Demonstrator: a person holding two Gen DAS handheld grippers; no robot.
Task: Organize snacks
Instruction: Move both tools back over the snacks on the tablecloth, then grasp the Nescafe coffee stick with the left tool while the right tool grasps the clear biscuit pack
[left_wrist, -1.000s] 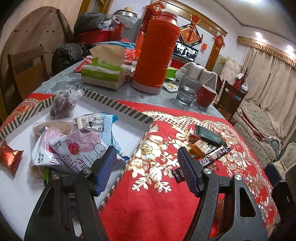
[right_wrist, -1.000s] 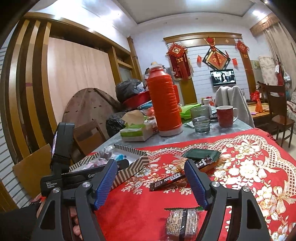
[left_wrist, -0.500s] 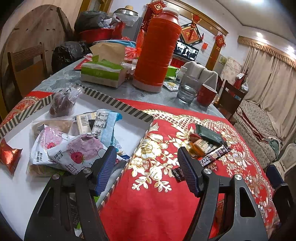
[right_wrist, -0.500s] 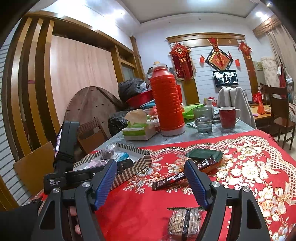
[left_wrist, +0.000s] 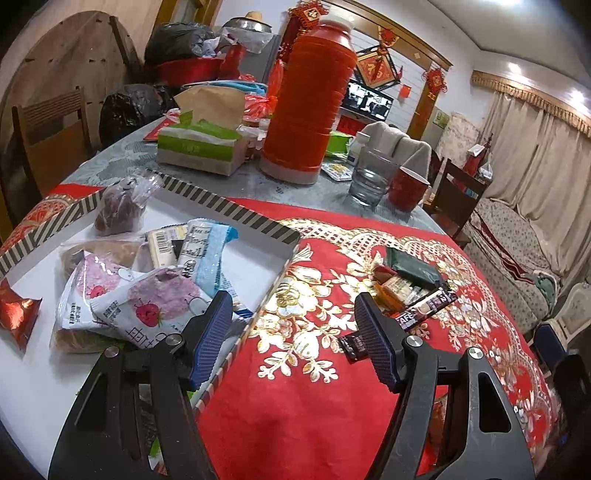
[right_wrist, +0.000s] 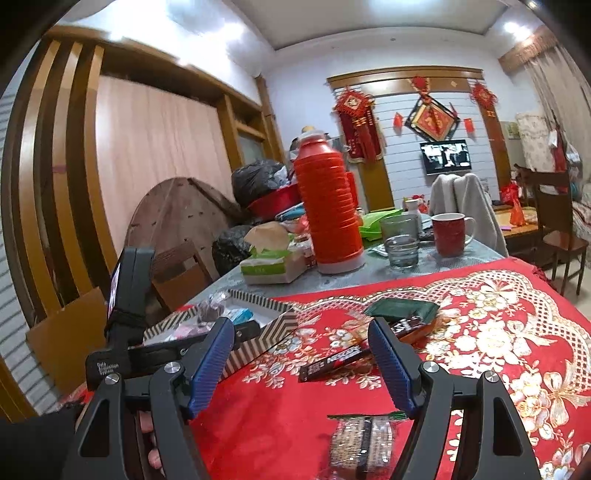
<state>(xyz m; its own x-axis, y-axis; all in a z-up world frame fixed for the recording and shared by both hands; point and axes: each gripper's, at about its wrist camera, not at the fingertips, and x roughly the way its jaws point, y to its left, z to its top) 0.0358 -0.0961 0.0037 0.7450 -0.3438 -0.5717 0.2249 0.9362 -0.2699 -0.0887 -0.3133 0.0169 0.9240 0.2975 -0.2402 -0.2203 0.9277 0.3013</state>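
Observation:
A striped-rim box holds several snack packets, among them a strawberry-print packet and a blue packet. My left gripper is open and empty over the box's near right edge. A small pile of snacks with a dark green packet and a Nescafe stick lies on the red cloth to its right. My right gripper is open and empty above the red cloth; a clear cracker packet lies just below it, the Nescafe stick beyond. The box is to its left.
A tall orange thermos, a tissue box, a glass and a red mug stand behind on the grey table part. Chairs stand at the left and far right. The left gripper's body shows in the right wrist view.
Both grippers have stayed open. The left view has shifted slightly, with the box contents sliding a little right and down. The right gripper has risen and tilted up slightly.

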